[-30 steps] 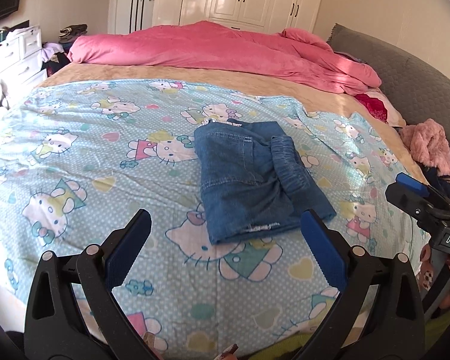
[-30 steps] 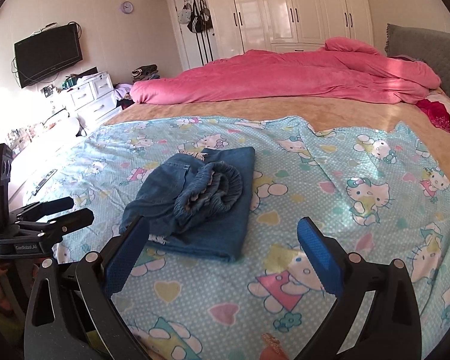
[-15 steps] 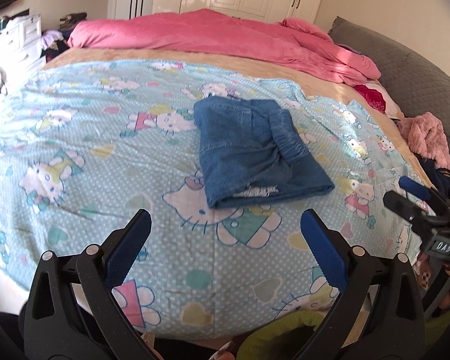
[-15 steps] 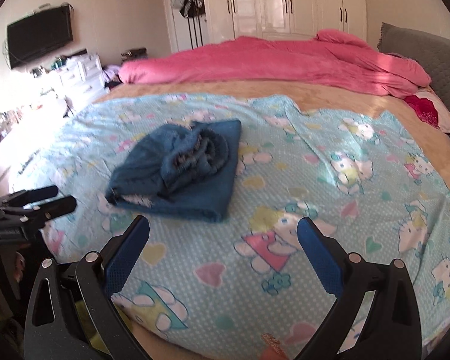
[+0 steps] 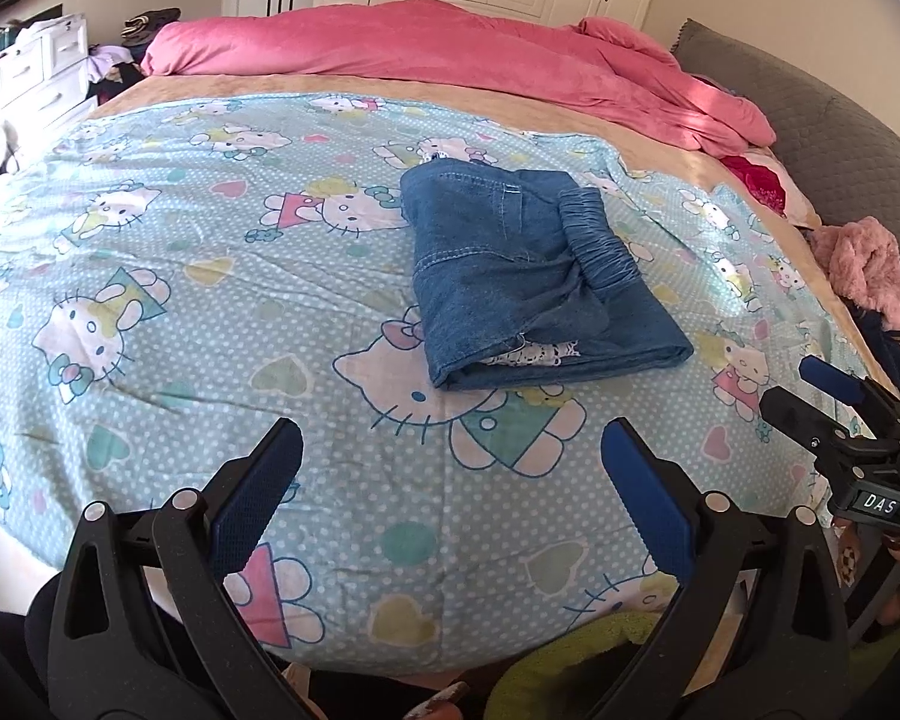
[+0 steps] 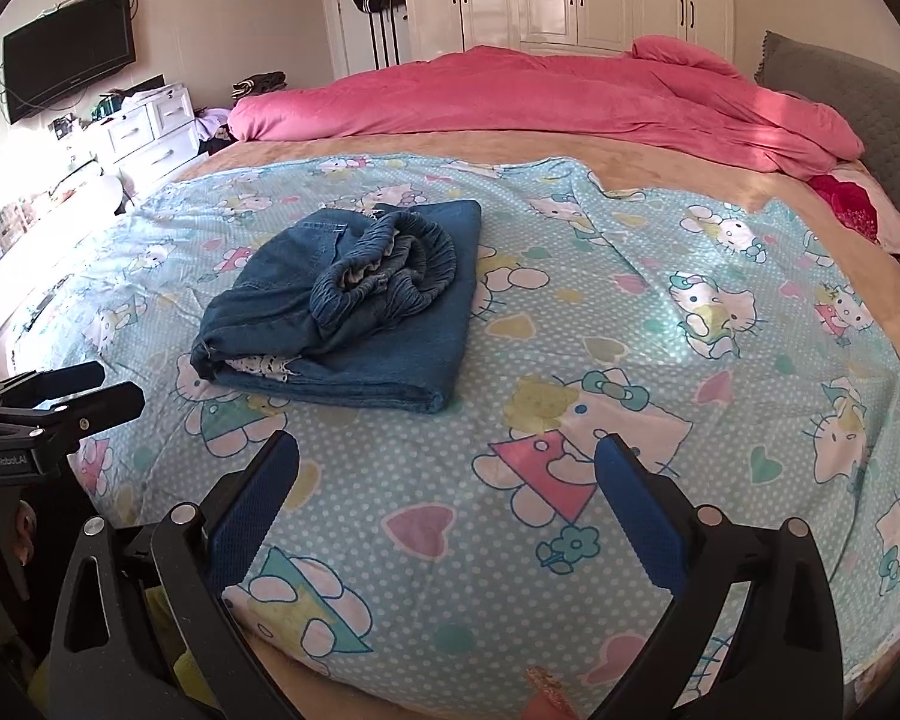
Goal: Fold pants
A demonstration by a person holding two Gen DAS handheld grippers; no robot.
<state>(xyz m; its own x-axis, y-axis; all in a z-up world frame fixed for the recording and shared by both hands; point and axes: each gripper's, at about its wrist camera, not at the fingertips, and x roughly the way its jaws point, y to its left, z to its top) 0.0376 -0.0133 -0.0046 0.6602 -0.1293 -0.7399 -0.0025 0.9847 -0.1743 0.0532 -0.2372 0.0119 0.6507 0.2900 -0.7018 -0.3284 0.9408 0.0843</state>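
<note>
left claw [image 5: 450, 468]: spread, empty, hovering at near bed edge
right claw [image 6: 447, 480]: spread, empty, same edge, apart from left claw
sheet [image 5: 210, 330]: bare all round pants, plenty of room
pants [image 5: 528, 282]: mid-bed, compact folded stack, waistband bunched on top, pocket lining peeking out; fold looks done, maybe tidy
duvet [image 5: 450, 54]: far side, well clear

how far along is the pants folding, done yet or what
Looks essentially done: the pants lie in a compact folded stack on the sheet, waistband bunched on top. Nothing is in hand: left gripper and right gripper are both open, short of the stack. Left, at most: flattening that lumpy waistband.
</note>
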